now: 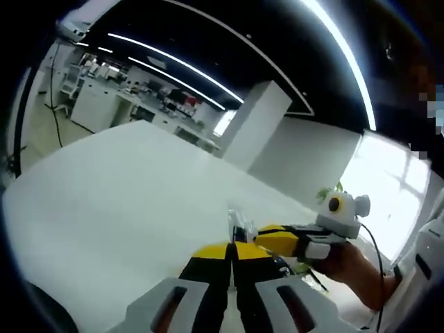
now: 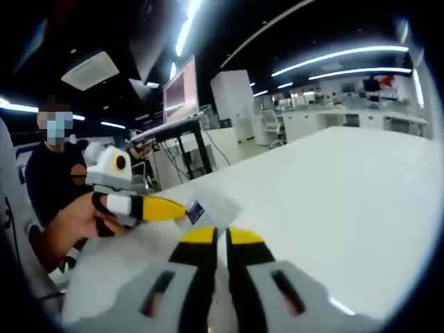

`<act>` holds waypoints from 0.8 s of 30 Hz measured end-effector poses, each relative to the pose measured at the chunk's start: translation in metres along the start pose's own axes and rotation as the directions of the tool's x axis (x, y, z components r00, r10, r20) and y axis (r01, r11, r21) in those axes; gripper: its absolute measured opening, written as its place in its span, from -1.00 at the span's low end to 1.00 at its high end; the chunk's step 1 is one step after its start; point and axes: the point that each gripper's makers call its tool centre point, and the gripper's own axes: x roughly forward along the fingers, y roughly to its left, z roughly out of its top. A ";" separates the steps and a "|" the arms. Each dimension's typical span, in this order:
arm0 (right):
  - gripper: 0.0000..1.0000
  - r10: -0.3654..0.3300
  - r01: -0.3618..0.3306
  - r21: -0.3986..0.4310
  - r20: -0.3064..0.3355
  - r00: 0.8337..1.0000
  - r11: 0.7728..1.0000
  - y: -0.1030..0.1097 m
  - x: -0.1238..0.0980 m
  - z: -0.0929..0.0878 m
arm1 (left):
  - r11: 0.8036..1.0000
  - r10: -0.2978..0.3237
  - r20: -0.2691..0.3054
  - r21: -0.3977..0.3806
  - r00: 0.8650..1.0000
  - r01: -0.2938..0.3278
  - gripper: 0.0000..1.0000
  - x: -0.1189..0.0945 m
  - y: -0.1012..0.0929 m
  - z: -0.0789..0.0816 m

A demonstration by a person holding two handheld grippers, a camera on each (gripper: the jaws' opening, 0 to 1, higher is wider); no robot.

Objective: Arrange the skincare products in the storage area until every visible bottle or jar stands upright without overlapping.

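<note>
Left gripper [image 1: 231, 255] jaws: yellow tips over black shanks, pressed side by side with only a thin dark seam between, nothing held. Grey moulded housing below, smooth plastic with slanted slots. Just beyond the tips, a small clear bottle [image 1: 239, 223], glossy and see-through, blurred, lying at the meeting point of the two tools; upright or tipped cannot be told. Entering from the right, the right gripper [image 1: 267, 238], yellow-and-black wedge fingers pointing at that bottle, gripped by a hand [image 1: 347, 267]. Underneath, a broad white table [image 1: 118, 187], matte and featureless.

Right gripper [image 2: 220, 239] jaws likewise narrow, yellow caps almost touching, empty. Directly past them the same transparent bottle [image 2: 211, 208], rounded, pale, with a small dark blue label, touching the yellow finger of the left gripper [image 2: 170, 207] that reaches in from the left; whether that finger pair clamps it cannot be told. Same flat white table [image 2: 347, 201] spreading right, long ceiling light strips [image 2: 333, 55] above
</note>
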 end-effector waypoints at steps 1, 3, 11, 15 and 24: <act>-0.93 -0.004 0.004 -0.007 -0.004 1.000 1.000 0.000 -0.002 0.000 | 1.000 0.004 -0.007 0.010 1.000 -0.004 -1.00 0.001 0.000 -0.001; -0.94 -0.014 0.014 -0.022 -0.013 1.000 1.000 0.000 -0.004 -0.002 | 1.000 0.007 -0.017 0.021 1.000 -0.007 -1.00 0.003 -0.001 -0.004; -0.97 -0.069 0.066 -0.068 -0.045 0.997 0.995 -0.004 -0.019 -0.010 | 0.999 0.000 -0.067 0.051 0.998 0.004 -1.00 0.012 -0.007 -0.015; -0.98 -0.103 0.097 -0.088 -0.061 0.993 0.991 -0.007 -0.027 -0.015 | 0.998 -0.006 -0.096 0.069 0.995 0.013 -1.00 0.017 -0.011 -0.023; -0.98 -0.173 0.165 -0.089 -0.095 0.980 0.982 -0.018 -0.047 -0.031 | 0.994 -0.034 -0.173 0.100 0.984 0.052 -1.00 0.034 -0.022 -0.043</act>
